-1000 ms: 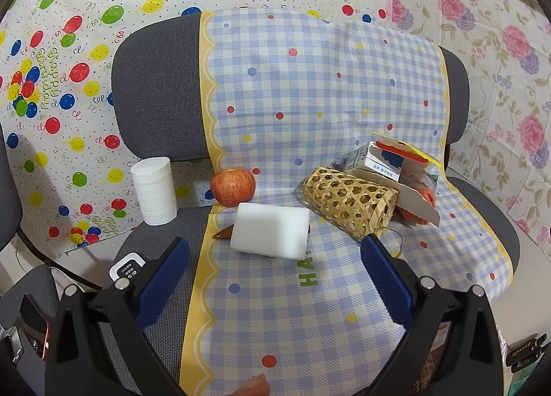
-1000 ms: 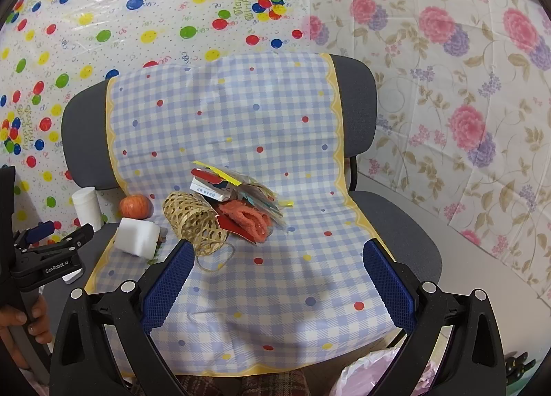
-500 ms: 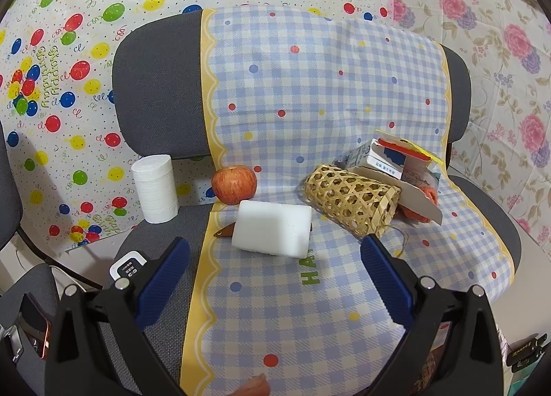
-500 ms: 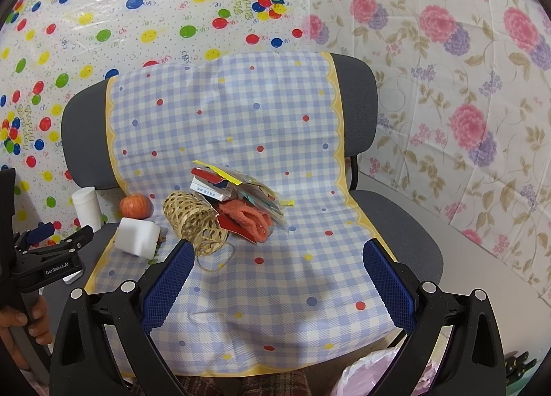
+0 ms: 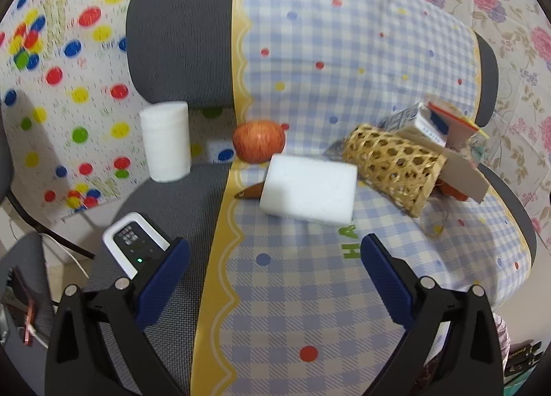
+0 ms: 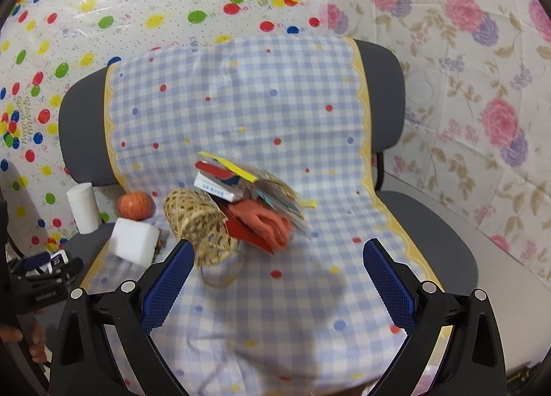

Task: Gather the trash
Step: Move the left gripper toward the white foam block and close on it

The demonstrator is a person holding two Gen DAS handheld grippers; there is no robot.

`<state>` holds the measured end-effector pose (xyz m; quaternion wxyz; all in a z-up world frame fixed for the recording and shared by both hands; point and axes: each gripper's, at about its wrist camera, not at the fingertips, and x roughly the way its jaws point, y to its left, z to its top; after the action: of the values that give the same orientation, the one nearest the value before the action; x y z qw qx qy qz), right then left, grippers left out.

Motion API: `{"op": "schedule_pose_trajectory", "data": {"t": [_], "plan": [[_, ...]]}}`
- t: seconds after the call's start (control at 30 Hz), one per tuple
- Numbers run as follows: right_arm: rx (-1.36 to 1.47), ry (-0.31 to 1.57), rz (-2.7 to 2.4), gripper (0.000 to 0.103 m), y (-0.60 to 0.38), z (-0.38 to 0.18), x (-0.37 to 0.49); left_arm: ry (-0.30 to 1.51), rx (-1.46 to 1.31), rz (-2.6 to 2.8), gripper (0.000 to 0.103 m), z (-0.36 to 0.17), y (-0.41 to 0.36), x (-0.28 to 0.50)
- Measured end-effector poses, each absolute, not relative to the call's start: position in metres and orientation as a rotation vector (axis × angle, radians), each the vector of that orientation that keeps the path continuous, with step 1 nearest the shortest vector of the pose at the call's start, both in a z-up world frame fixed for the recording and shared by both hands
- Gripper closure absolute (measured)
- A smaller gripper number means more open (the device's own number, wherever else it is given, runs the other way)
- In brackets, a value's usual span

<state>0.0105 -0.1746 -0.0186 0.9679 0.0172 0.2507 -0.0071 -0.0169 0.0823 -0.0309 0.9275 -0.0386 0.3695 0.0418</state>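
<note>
On the checked cloth over the chair seat lie a white foam block (image 5: pixel 308 194) (image 6: pixel 134 241), a red apple (image 5: pixel 259 145) (image 6: pixel 135 204), a woven bamboo tube (image 5: pixel 392 172) (image 6: pixel 199 227) and a heap of cartons, card and orange cloth (image 5: pixel 437 127) (image 6: pixel 251 199). A brown scrap (image 5: pixel 249 191) pokes out from under the block. My left gripper (image 5: pixel 273 254) stands open just short of the block. My right gripper (image 6: pixel 275 258) stands open in front of the tube and heap. Both hold nothing.
A white paper roll (image 5: pixel 166 141) (image 6: pixel 84 208) stands on the grey chair seat (image 5: pixel 172 210) at the left, with a small white device (image 5: pixel 136 246) beside my left finger. Patterned sheets cover the walls. The left gripper's body (image 6: pixel 38 278) and a hand (image 6: pixel 20 337) show at the right view's left edge.
Both grippers have moved forward and lower toward the seat, so the block, tube and heap look closer. Nothing on the chair has moved; both stay open.
</note>
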Motion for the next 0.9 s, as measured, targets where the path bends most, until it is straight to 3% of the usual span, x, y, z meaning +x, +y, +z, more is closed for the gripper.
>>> {"op": "schedule_pose_trajectory", "data": {"t": [0.23, 0.3, 0.5, 0.73, 0.9], "plan": [[0.081, 0.575, 0.082, 0.006, -0.161, -0.037, 0.041, 0.789, -0.057, 0.055, 0.008, -0.058, 0.083, 0.005], [0.053, 0.565, 0.075, 0.006, -0.157, -0.042, 0.046, 0.801, -0.046, 0.025, 0.017, -0.066, 0.077, 0.013], [0.013, 0.528, 0.007, 0.006, -0.164, -0.050, 0.062, 0.836, -0.031, -0.060, 0.032, -0.080, 0.053, 0.037], [0.031, 0.524, -0.037, 0.006, -0.180, -0.058, 0.073, 0.848, -0.097, -0.048, 0.037, -0.088, 0.039, 0.065], [0.047, 0.556, -0.024, 0.006, -0.187, -0.067, 0.078, 0.860, -0.178, -0.022, 0.055, -0.093, 0.044, 0.078]]}}
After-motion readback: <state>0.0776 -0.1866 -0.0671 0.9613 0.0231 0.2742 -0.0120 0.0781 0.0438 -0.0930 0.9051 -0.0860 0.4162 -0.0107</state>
